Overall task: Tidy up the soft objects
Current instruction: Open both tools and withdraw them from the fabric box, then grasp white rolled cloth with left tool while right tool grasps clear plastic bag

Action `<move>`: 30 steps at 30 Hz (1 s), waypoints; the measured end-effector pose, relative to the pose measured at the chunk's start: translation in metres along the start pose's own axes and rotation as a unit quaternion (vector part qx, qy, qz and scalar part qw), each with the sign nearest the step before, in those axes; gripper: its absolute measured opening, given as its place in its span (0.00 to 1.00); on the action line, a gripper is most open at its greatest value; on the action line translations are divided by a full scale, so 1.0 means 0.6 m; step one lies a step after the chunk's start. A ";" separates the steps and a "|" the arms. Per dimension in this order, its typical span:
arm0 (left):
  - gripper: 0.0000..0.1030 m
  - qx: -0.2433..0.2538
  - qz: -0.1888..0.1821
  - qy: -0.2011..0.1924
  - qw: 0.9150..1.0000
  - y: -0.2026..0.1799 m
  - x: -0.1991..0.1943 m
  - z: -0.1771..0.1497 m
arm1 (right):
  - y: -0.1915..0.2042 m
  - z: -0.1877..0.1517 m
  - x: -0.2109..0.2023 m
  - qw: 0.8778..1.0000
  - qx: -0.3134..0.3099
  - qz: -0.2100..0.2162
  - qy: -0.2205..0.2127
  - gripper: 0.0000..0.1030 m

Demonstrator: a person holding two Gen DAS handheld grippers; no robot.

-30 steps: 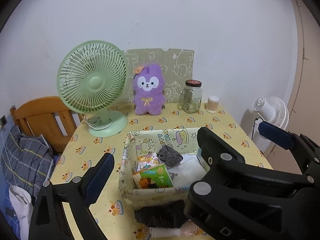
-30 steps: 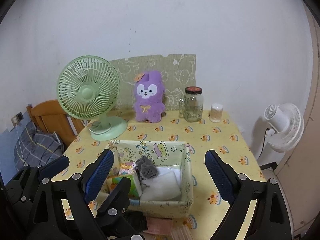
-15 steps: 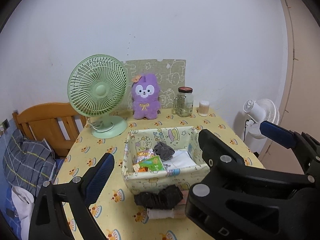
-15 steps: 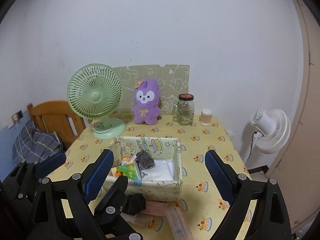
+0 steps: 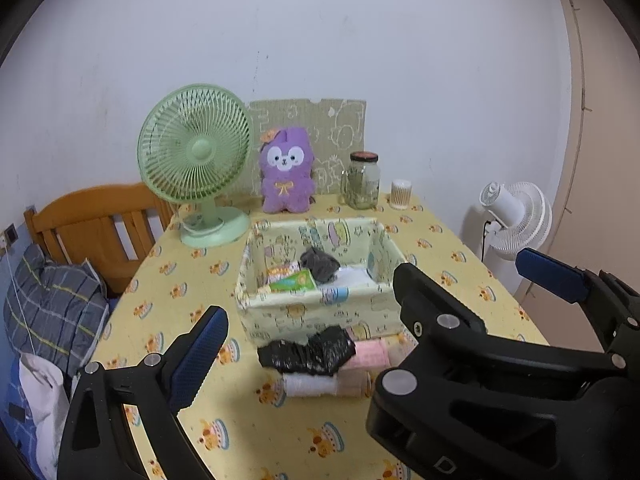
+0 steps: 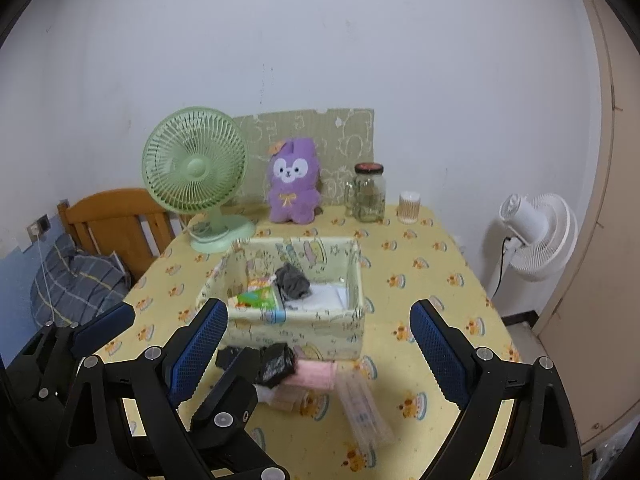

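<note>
A pale yellow-green fabric box point(image 5: 320, 308) point(image 6: 296, 330) stands mid-table. It holds a grey sock ball point(image 5: 318, 264) point(image 6: 292, 280), a white folded cloth point(image 5: 352, 276) and small colourful packets point(image 5: 292, 280). In front of it lie a black rolled cloth point(image 5: 308, 354) point(image 6: 276, 362), a pink roll point(image 5: 370, 354) point(image 6: 316, 374) and a white roll point(image 5: 310, 385). My left gripper point(image 5: 372, 304) is open and empty, above the table's near side. My right gripper point(image 6: 320, 332) is open and empty beside it.
A green desk fan point(image 5: 196, 160), a purple plush rabbit point(image 5: 286, 172), a glass jar point(image 5: 362, 180) and a small cup point(image 5: 401, 194) stand at the table's back. A clear plastic packet point(image 6: 364, 412) lies near the front. A wooden chair point(image 5: 96, 224) stands left, a white floor fan point(image 5: 516, 216) right.
Both grippers have pulled back and up from the box, so more of the table and the rolls in front of the box show. Both stay open.
</note>
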State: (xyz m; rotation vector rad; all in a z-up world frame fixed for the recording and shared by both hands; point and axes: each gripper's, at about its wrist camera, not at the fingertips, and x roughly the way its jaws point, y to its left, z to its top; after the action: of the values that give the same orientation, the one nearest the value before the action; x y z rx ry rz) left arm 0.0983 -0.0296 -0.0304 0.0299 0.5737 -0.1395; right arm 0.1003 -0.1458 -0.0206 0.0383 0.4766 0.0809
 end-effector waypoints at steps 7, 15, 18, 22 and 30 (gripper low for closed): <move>0.95 -0.003 0.005 0.016 1.000 -0.004 0.015 -0.038 | -0.001 -0.034 0.018 1.000 -0.011 -0.007 0.015 0.92; 0.95 0.000 -0.004 0.027 1.000 -0.008 0.029 -0.066 | -0.007 -0.067 0.032 1.000 -0.005 -0.005 0.023 0.92; 0.95 0.000 -0.004 0.025 1.000 -0.010 0.034 -0.075 | -0.008 -0.076 0.034 1.000 -0.005 -0.004 0.020 0.92; 0.95 -0.003 -0.007 0.030 1.000 -0.010 0.043 -0.089 | -0.008 -0.089 0.042 1.000 -0.004 -0.005 0.021 0.92; 0.95 -0.006 0.002 0.042 0.999 -0.009 0.068 -0.125 | -0.014 -0.130 0.069 0.999 0.002 0.003 0.037 0.92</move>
State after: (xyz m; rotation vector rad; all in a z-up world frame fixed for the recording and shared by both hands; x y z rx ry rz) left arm 0.0907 -0.0349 -0.1155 0.0243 0.6583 -0.1321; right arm 0.1016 -0.1490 -0.1089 0.0415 0.5517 0.0875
